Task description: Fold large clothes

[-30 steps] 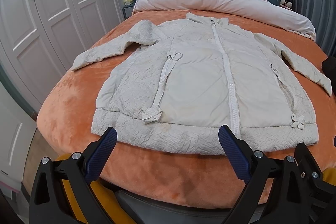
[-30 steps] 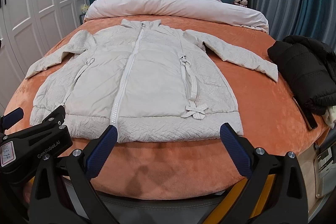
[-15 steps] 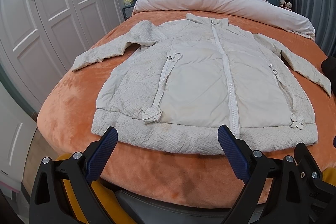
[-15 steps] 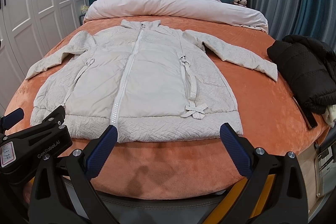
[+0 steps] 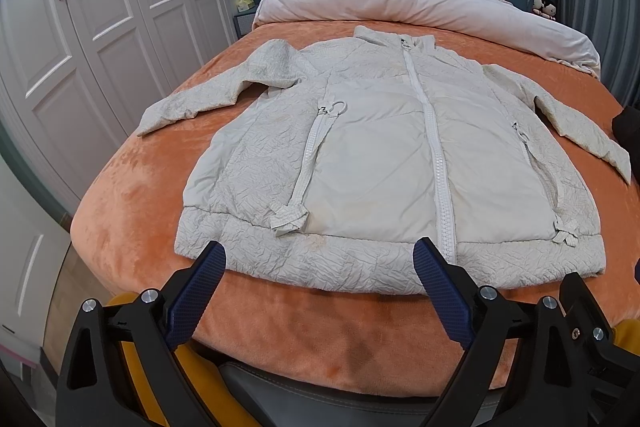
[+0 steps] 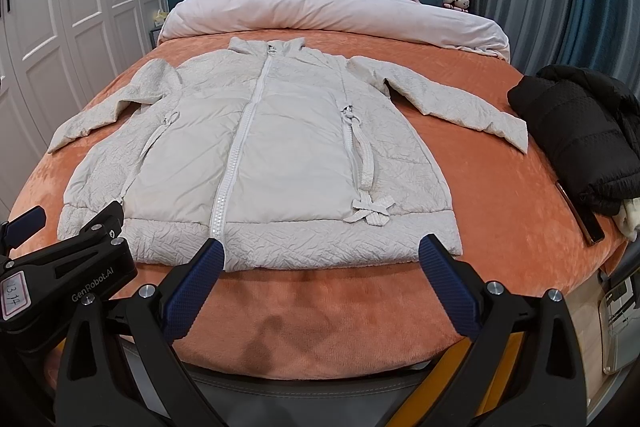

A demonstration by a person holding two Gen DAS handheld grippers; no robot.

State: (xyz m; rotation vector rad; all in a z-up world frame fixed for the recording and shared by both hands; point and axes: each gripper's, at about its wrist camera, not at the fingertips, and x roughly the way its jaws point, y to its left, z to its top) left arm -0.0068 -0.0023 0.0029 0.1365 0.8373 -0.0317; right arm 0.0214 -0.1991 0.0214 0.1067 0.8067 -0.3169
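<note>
— Well, where's the white jacket point(image 5: 376, 163)?
— Flat on the orange bed point(image 5: 132, 195), zipped, sleeves out. A black coat point(image 6: 576, 131) lies beside its sleeve.
— The claws?
— Left claw point(image 5: 320, 283) and right claw point(image 6: 320, 275) spread wide, empty, short of the hem.

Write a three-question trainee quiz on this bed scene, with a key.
1. True or false: the white jacket lies front up and zipped on the orange blanket.
2. Which garment lies by the jacket's right-hand sleeve in the right wrist view?
A. black puffer coat
B. red sweater
C. blue jeans
3. Fill in: the left gripper and right gripper are both ____, holding nothing, near the jacket's hem.

Key:
1. True
2. A
3. open
</note>
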